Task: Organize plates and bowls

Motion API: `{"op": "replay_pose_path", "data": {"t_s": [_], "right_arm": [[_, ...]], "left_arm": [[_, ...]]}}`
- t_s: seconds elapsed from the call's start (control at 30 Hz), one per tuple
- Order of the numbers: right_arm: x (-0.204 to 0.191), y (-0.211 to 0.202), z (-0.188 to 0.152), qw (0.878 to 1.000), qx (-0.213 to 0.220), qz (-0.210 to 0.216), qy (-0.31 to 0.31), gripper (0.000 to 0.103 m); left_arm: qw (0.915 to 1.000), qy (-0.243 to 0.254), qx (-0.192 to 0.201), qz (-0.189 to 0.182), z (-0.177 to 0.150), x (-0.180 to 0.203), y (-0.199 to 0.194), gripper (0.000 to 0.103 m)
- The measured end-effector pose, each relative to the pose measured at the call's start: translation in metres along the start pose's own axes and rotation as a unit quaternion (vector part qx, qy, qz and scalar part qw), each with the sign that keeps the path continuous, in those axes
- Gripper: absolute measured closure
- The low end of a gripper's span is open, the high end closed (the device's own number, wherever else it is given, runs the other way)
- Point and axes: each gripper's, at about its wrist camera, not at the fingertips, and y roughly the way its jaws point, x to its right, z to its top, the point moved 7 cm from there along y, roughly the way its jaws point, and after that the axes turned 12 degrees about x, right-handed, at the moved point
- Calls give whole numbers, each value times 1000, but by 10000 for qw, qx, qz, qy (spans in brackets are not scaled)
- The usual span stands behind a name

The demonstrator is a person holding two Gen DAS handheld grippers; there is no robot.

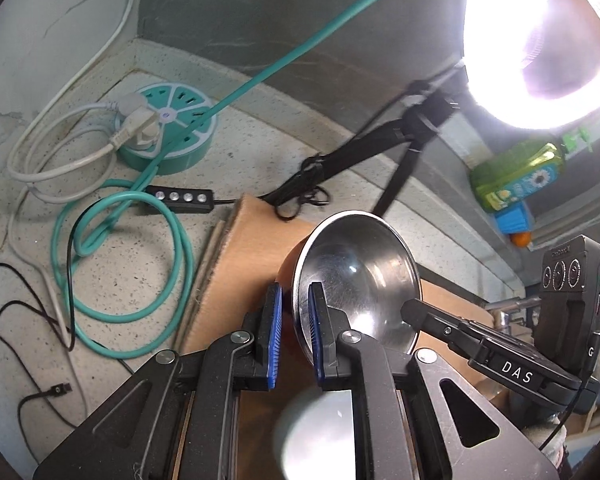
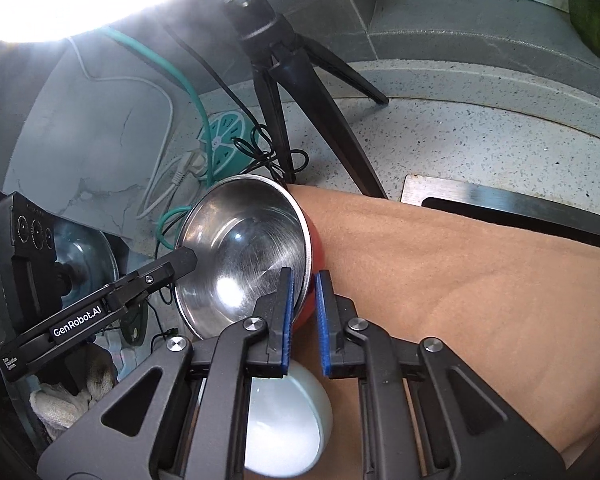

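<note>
A steel bowl (image 1: 360,276) with a red outside is held tilted above a tan cloth (image 1: 256,248). My left gripper (image 1: 294,320) is shut on the bowl's near rim, one blue pad inside and one outside. My right gripper (image 2: 304,304) is shut on the opposite rim of the same bowl (image 2: 240,240). Each gripper shows in the other's view: the right one (image 1: 480,344) and the left one (image 2: 100,304). A white bowl (image 2: 288,420) sits on the cloth below the grippers; it also shows blurred in the left wrist view (image 1: 320,432).
A round teal power strip (image 1: 168,128) with white and teal cables lies on the speckled counter (image 1: 140,272). A black tripod (image 2: 296,92) carries a bright ring light (image 1: 540,40). A green bottle (image 1: 516,172) stands at the right. A sink edge (image 2: 500,196) lies beyond the cloth.
</note>
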Motion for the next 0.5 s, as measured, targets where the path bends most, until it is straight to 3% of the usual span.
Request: {"op": "replay_pose_path", "data": {"t_s": [0.5], "right_arm": [[21,-124,-7,9978,637,-173,-19,92]], "left_arm": [[9945,733,124,-733,-30,96,-46,92]]}}
